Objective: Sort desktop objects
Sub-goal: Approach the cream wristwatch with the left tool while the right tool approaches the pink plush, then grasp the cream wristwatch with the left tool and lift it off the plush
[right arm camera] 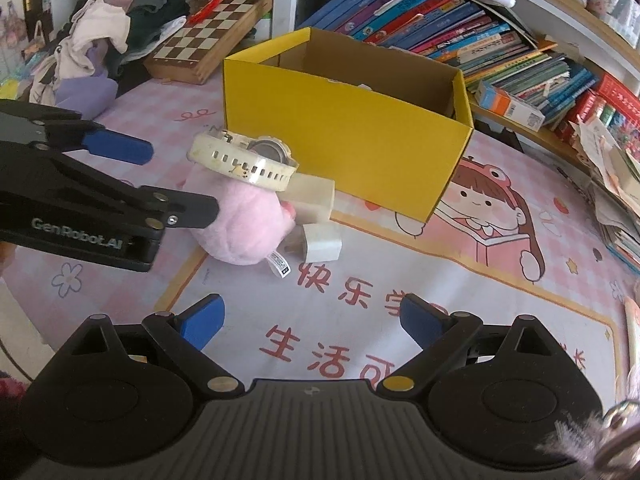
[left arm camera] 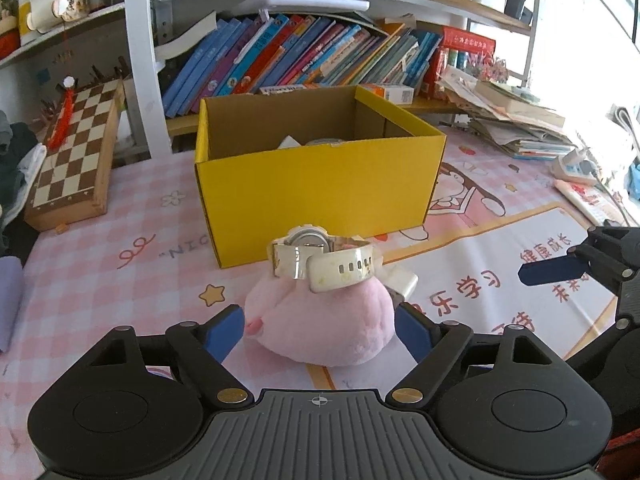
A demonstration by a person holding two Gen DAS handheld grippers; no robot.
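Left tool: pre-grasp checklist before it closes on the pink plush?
1. Left tool open: ok.
2. Fingers either side of the pink plush: ok.
3. White watch lies loose on top of the plush, may slip off: not ok.
4. Right tool open, apart from the plush: ok.
5. Yellow box top open, room inside: ok.
6. White blocks touching the plush: cannot tell.
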